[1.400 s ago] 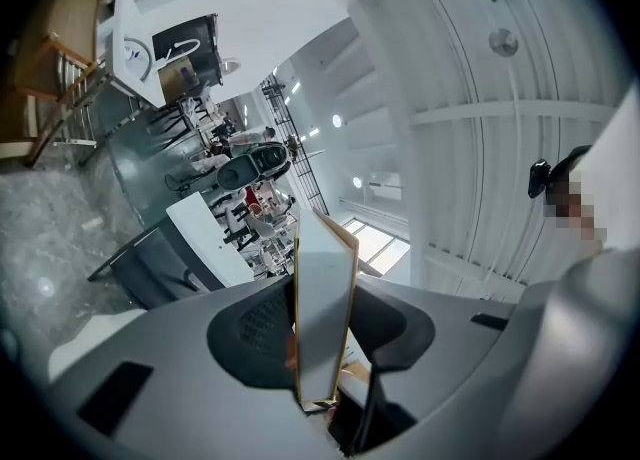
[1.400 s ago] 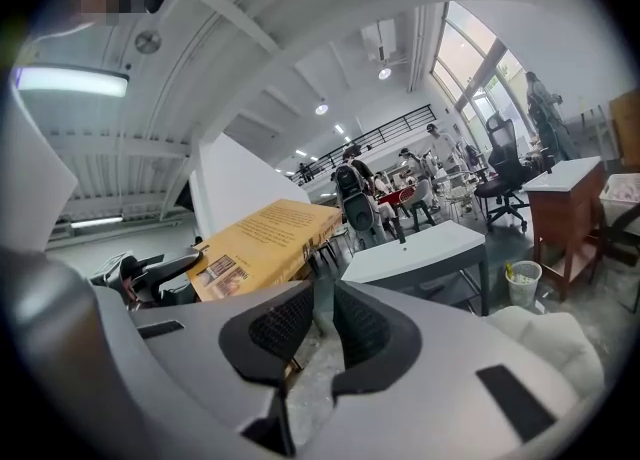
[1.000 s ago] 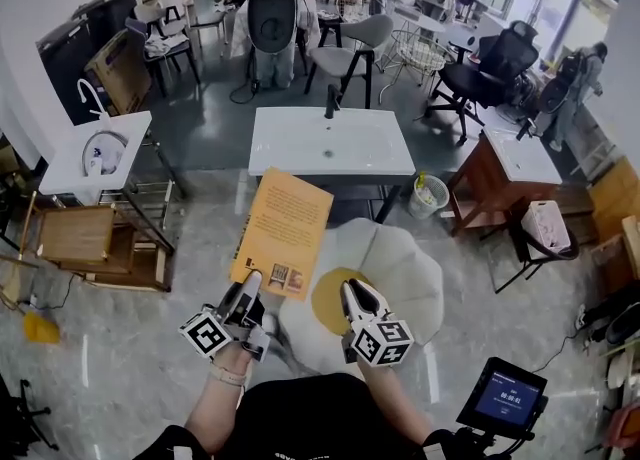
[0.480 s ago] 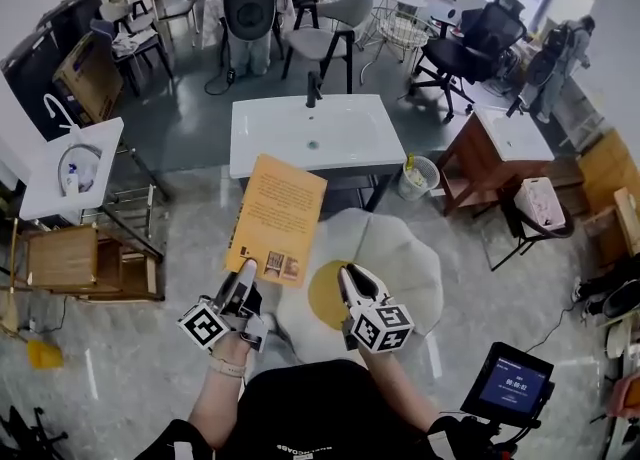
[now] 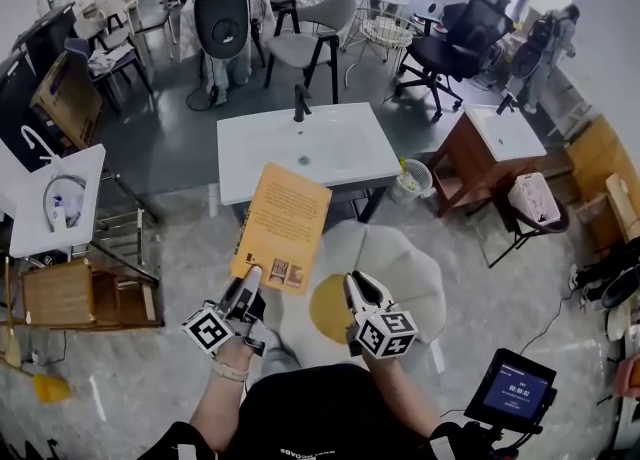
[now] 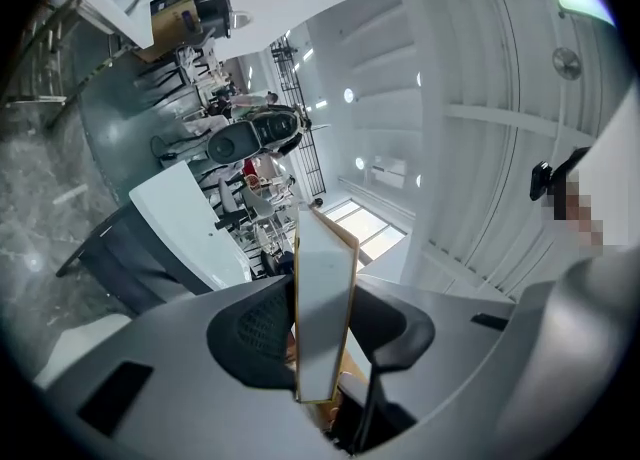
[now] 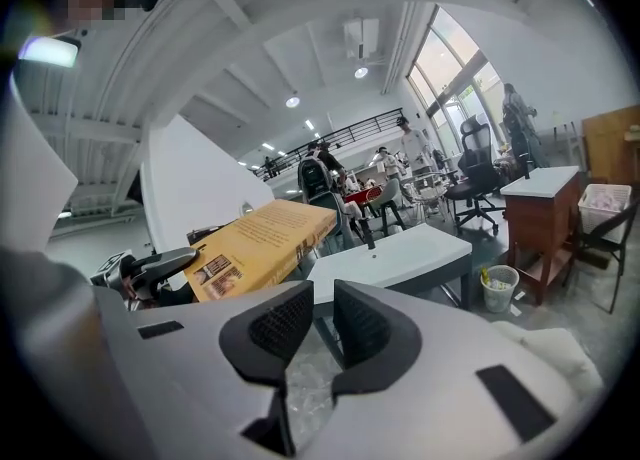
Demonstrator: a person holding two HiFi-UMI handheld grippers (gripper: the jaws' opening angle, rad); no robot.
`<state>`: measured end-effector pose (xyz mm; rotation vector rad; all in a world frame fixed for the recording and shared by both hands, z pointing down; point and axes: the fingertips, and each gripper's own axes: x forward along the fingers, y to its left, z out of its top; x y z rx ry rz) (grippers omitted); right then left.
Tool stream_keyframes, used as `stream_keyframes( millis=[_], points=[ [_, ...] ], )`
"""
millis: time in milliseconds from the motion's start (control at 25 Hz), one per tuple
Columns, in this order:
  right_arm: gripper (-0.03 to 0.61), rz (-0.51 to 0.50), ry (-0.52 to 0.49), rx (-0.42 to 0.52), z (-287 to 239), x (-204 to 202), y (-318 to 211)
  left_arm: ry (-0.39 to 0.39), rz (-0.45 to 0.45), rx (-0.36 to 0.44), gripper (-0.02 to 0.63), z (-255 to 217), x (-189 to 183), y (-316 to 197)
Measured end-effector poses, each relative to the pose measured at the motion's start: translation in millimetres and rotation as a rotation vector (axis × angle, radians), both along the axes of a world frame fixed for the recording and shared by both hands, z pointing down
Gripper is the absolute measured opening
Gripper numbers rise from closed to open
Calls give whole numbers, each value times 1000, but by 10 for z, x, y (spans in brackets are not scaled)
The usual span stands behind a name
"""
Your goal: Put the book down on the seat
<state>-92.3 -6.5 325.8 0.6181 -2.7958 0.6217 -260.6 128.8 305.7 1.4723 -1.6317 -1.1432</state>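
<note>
A cluttered furniture hall, marble floor underfoot. My left gripper [image 5: 247,288] is clamped on the near edge of the one book [image 5: 282,225], an orange paperback. It juts forward and up from the jaws, in the air at the left edge of the single white seat [image 5: 400,268] and not yet on it. My right gripper [image 5: 362,293] hangs over the seat's yellow centre, its jaws all but together on nothing. Behind the book stands a white sink top [image 5: 300,148].

The book looks light and thin. Held by one edge alone, I judge it will sag and may slide on its smooth cover. A grip deep over that edge, close to the spine, seems safest.

Count: one book, one seat, two grippers.
</note>
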Motion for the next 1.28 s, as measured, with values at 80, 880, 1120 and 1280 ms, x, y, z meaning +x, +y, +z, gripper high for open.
stream_keyframes(
  millis=[80,880,1120,1280],
  points=[
    [80,22,1,-8,20,-86,-62,-10,18,-20,153,37,-122,-75],
    [80,148,38,-15,223,-1196,-172,-89,215,21,153,200,-1279,-424],
    [80,187,60,-18,279,-1172,-219,-109,280,-26,153,373,-1307,-640],
    [80,219,82,-21,321,-1093,-239,-117,321,-57,153,526,-1302,-787]
  ],
)
